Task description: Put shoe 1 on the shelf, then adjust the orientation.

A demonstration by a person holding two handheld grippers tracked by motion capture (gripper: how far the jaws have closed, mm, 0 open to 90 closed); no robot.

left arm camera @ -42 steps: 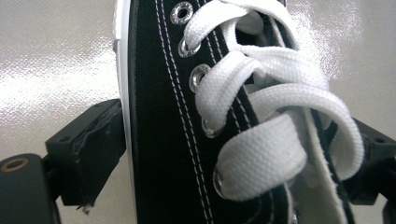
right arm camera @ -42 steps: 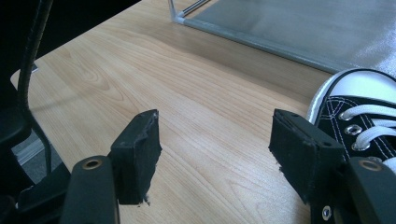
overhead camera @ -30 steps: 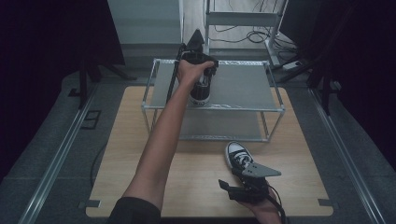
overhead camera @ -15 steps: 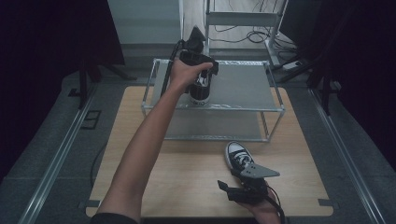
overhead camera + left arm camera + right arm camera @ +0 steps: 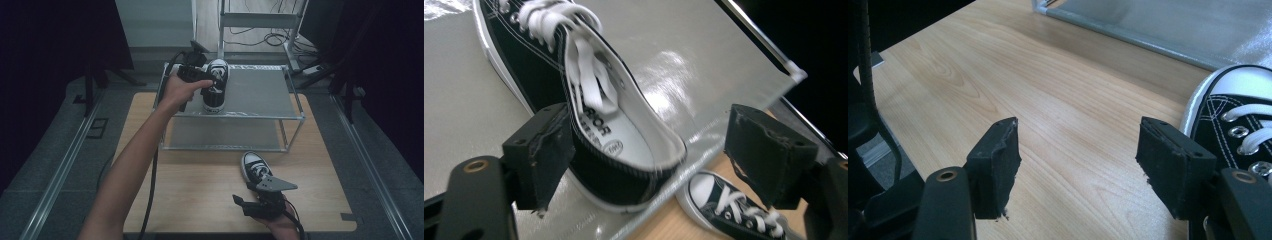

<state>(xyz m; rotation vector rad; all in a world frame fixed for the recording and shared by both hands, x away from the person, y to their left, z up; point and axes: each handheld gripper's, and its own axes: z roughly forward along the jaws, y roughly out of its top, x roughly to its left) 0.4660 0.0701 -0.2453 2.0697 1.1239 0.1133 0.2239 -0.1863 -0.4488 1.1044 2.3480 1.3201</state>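
Note:
A black low sneaker with white laces (image 5: 215, 87) stands on the top shelf of a metal rack (image 5: 260, 92). My left gripper (image 5: 206, 81) reaches it from the left. In the left gripper view the sneaker's heel opening (image 5: 614, 125) lies between the jaws, which have just been closing. One pad (image 5: 541, 150) sits at its side and the other (image 5: 769, 155) stands well apart. The matching sneaker (image 5: 255, 170) lies on the wooden table. My right gripper (image 5: 252, 193) is open just in front of it, with bare tabletop between its jaws (image 5: 1078, 160) and that sneaker (image 5: 1233, 120) at the right.
The rack has a lower shelf (image 5: 1173, 25) near table level. The wooden table (image 5: 200, 190) stretches left of my right gripper. A black cable (image 5: 152, 175) hangs beside the left forearm. The second sneaker (image 5: 724, 205) shows below the shelf edge. Dark floor and rails surround the table.
The left hand has slid left across the top shelf, uncovering the sneaker it was over. The right hand and the sneaker on the table have stayed put.

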